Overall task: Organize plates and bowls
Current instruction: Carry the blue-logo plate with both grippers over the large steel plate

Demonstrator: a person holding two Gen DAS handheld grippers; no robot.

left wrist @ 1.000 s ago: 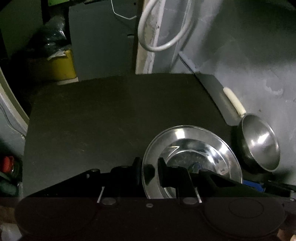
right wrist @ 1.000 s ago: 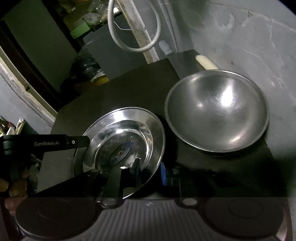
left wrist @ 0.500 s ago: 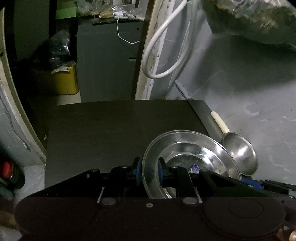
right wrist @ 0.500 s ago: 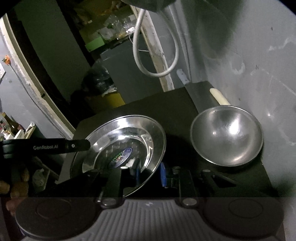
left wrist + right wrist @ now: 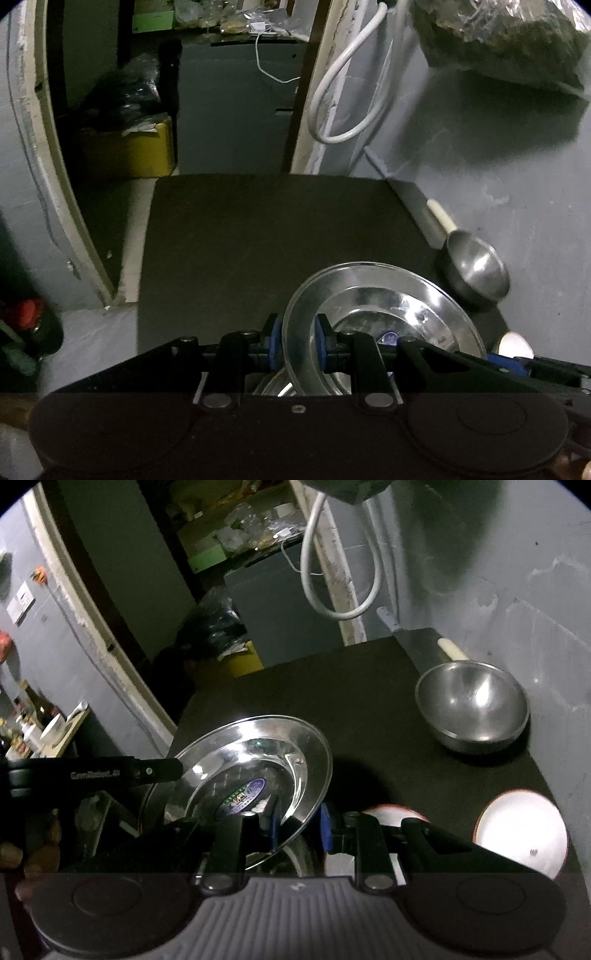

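A shiny steel plate (image 5: pixel 384 306) (image 5: pixel 258 760) with a sticker in its middle hangs tilted above the black table (image 5: pixel 258 236) (image 5: pixel 362 698). My left gripper (image 5: pixel 297 343) is shut on its left rim. My right gripper (image 5: pixel 300 827) is shut on the opposite rim, and the right wrist view shows the left gripper's black finger (image 5: pixel 159 770) at the plate's far edge. A steel bowl (image 5: pixel 476 269) (image 5: pixel 472 709) sits at the table's back right by the wall. Two white bowls with red rims (image 5: pixel 521 834) (image 5: pixel 391 810) stand near the front right.
A cleaver with a cream handle (image 5: pixel 439 216) (image 5: pixel 452 650) lies behind the steel bowl. Something shiny (image 5: pixel 277 386) shows under the held plate. A grey wall (image 5: pixel 517 166) borders the table on the right. A yellow bin (image 5: pixel 144 151) and a white hose (image 5: pixel 343 110) are beyond the far edge.
Both grippers have risen and drawn back with the plate held between them. The steel bowl now looks smaller and farther off, and the white bowls have come into the right wrist view.
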